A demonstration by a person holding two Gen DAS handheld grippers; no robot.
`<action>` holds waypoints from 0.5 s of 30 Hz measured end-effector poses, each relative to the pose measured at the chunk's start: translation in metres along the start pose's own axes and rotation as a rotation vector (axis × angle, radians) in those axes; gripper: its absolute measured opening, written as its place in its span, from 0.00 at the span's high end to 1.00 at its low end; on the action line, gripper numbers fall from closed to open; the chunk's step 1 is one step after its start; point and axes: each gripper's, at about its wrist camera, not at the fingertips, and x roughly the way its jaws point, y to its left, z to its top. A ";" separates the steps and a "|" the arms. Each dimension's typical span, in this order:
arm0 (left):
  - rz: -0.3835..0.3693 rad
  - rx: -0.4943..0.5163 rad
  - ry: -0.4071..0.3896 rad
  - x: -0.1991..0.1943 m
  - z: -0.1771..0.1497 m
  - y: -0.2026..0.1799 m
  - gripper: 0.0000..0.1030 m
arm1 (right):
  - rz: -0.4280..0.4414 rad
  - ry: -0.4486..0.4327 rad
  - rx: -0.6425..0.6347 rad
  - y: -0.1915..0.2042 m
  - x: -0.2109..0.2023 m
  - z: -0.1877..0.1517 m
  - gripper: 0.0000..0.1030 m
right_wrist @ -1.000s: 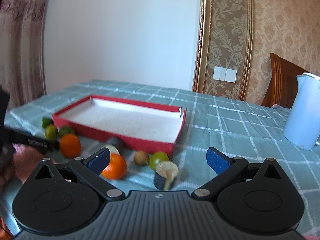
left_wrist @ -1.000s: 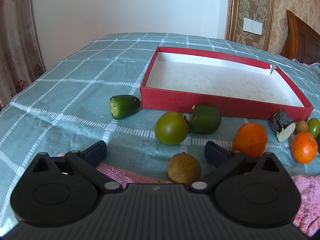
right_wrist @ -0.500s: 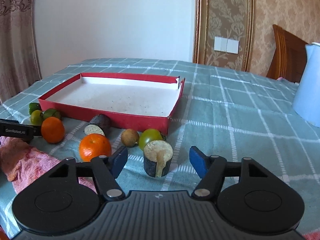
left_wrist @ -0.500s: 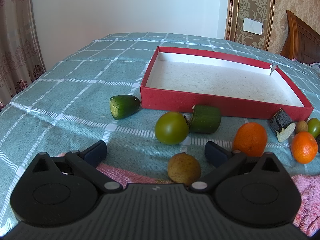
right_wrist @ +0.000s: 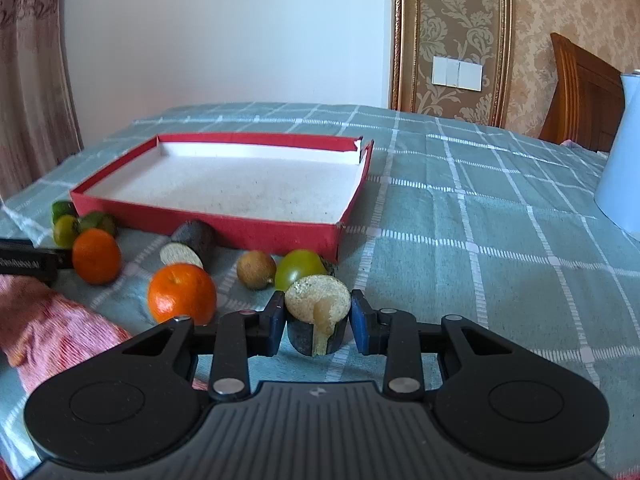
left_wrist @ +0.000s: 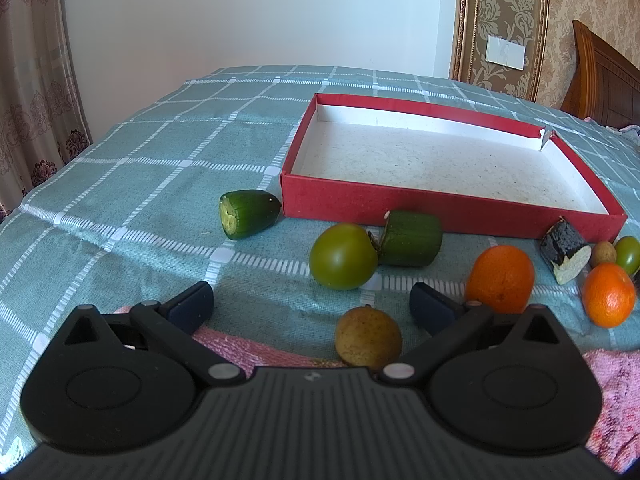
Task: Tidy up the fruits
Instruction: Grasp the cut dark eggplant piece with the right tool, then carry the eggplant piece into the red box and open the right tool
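Note:
A shallow red box [left_wrist: 448,204] [right_wrist: 248,232] with a white floor lies empty on the checked cloth. In front of it lie two green cucumber pieces [left_wrist: 248,213] [left_wrist: 412,238], a green tomato [left_wrist: 343,256], two oranges [left_wrist: 500,278] [left_wrist: 608,294], a brown round fruit [left_wrist: 368,342] and a dark cut piece [left_wrist: 565,250]. My left gripper [left_wrist: 310,306] is open above the brown fruit. My right gripper [right_wrist: 318,322] is closed onto an upright dark cut piece with a pale top [right_wrist: 318,312], its pads against both sides.
A pink towel [left_wrist: 612,392] [right_wrist: 52,328] lies at the near table edge. A pale blue kettle [right_wrist: 622,160] stands at the right. A wooden chair [right_wrist: 580,88] is behind the table. A second green tomato [right_wrist: 300,272] and brown fruit [right_wrist: 256,269] sit just beyond my right gripper.
My right gripper moved forward and down, and its fingers closed in around the dark cut piece. The left gripper has not moved.

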 end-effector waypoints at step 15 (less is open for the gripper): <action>-0.001 0.000 0.000 0.000 0.001 -0.001 0.00 | 0.047 -0.058 -0.014 0.011 0.041 0.078 0.68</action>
